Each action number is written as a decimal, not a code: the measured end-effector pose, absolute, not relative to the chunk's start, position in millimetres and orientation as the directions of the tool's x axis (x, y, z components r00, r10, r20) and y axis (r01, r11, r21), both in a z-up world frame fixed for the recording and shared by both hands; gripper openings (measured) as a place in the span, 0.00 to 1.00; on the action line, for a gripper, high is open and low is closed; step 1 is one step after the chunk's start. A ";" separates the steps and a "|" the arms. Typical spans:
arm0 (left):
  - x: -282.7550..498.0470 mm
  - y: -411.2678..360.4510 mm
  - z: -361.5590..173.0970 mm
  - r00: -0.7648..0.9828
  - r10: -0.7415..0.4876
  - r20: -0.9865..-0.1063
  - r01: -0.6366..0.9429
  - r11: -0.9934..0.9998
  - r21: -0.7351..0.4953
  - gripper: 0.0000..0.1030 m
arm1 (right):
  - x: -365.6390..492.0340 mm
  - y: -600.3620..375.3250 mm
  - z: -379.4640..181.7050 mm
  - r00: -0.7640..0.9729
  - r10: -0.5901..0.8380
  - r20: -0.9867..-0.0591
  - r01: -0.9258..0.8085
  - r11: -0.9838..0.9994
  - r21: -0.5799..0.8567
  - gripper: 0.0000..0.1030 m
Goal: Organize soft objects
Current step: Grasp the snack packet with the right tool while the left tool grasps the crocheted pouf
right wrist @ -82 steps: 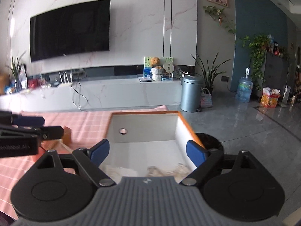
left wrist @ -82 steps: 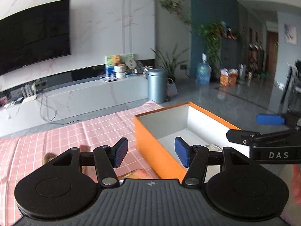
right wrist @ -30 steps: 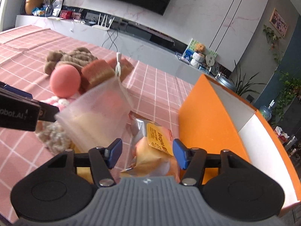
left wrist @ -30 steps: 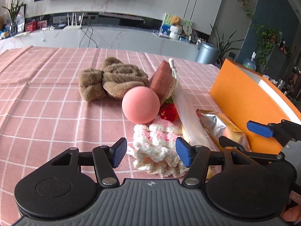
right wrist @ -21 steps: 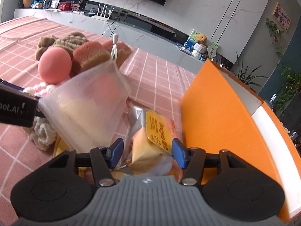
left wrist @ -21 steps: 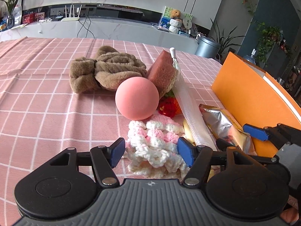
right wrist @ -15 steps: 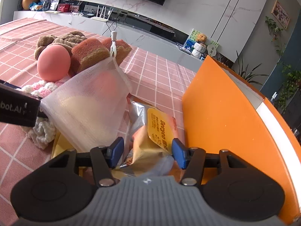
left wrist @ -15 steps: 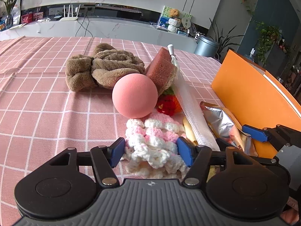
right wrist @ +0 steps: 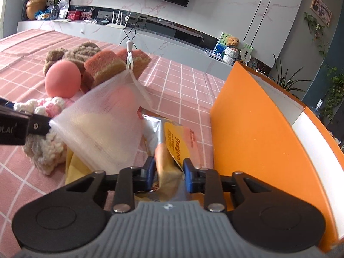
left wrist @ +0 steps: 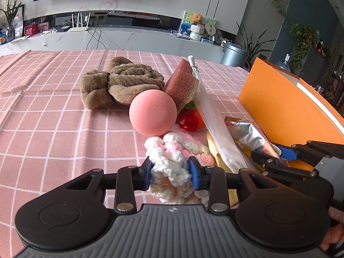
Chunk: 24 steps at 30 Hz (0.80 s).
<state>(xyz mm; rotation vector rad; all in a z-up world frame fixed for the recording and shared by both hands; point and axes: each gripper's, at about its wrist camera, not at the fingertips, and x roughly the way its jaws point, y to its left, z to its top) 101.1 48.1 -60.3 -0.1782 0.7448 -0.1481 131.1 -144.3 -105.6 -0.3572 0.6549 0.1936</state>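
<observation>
My left gripper (left wrist: 171, 171) is shut on a pink-and-white crocheted piece (left wrist: 176, 150) lying on the pink checked tablecloth (left wrist: 53, 129). My right gripper (right wrist: 168, 173) is shut on a silver-and-yellow snack packet (right wrist: 172, 142) beside the orange box (right wrist: 253, 129). A white mesh bag (right wrist: 103, 124) lies between the two pieces. A pink ball (left wrist: 153, 112), sponges (left wrist: 180, 86) and a brown plush cloth (left wrist: 120, 81) sit behind. The box also shows at the right of the left wrist view (left wrist: 283, 109).
A red crocheted item (left wrist: 189, 121) lies behind the mesh bag. The orange box wall stands close on the right of both grippers. A TV console (left wrist: 129, 38) and a grey bin (left wrist: 233, 53) stand beyond the table's far edge.
Both grippers have come down from above the box to the pile. The left jaws have closed on the crocheted piece and the right jaws have closed on the snack packet.
</observation>
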 end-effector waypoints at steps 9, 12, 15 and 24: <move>83.4 56.9 -47.4 0.742 -0.173 -0.648 0.055 0.979 -0.198 0.32 | 107.6 -151.8 -84.0 0.794 0.114 -0.598 -0.295 0.931 -0.214 0.23; 77.9 57.5 -40.8 0.752 -0.167 -0.638 0.055 0.980 -0.192 0.32 | 98.0 -154.1 -73.6 0.807 0.128 -0.577 -0.297 0.932 -0.208 0.23; 71.2 54.7 -31.5 0.768 -0.169 -0.617 0.070 0.981 -0.182 0.32 | 89.6 -155.4 -63.3 0.819 0.142 -0.557 -0.299 0.932 -0.203 0.23; 58.2 47.5 -10.6 0.813 -0.163 -0.559 0.096 0.984 -0.148 0.32 | 62.4 -162.5 -41.6 0.851 0.171 -0.496 -0.303 0.932 -0.200 0.23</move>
